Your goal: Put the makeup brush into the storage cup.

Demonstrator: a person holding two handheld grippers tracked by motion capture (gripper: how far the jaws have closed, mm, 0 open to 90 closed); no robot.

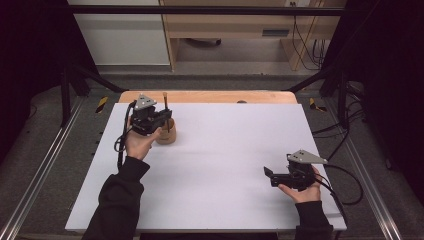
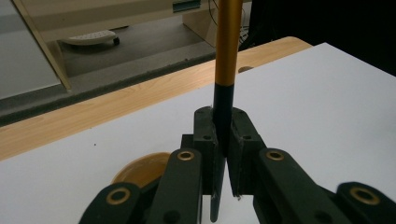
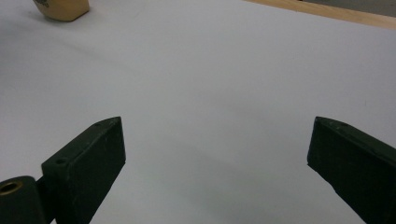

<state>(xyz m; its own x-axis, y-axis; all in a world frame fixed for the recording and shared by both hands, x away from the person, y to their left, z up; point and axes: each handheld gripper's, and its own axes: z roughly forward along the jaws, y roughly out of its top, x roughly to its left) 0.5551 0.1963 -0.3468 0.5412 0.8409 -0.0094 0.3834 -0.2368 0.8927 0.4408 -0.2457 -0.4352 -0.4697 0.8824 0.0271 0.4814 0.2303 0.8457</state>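
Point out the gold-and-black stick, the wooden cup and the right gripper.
stick (image 2: 227,51), left gripper view, on its gold shaft.
wooden cup (image 1: 167,136), high view, on its outer wall.
right gripper (image 3: 217,135), right gripper view, midway between its open jaws.

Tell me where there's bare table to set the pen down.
Free: the white table between the wooden cup and the right gripper, and the far right stretch up to the wooden edge. Crowded only at far left, where the left gripper grips the pen over the cup.
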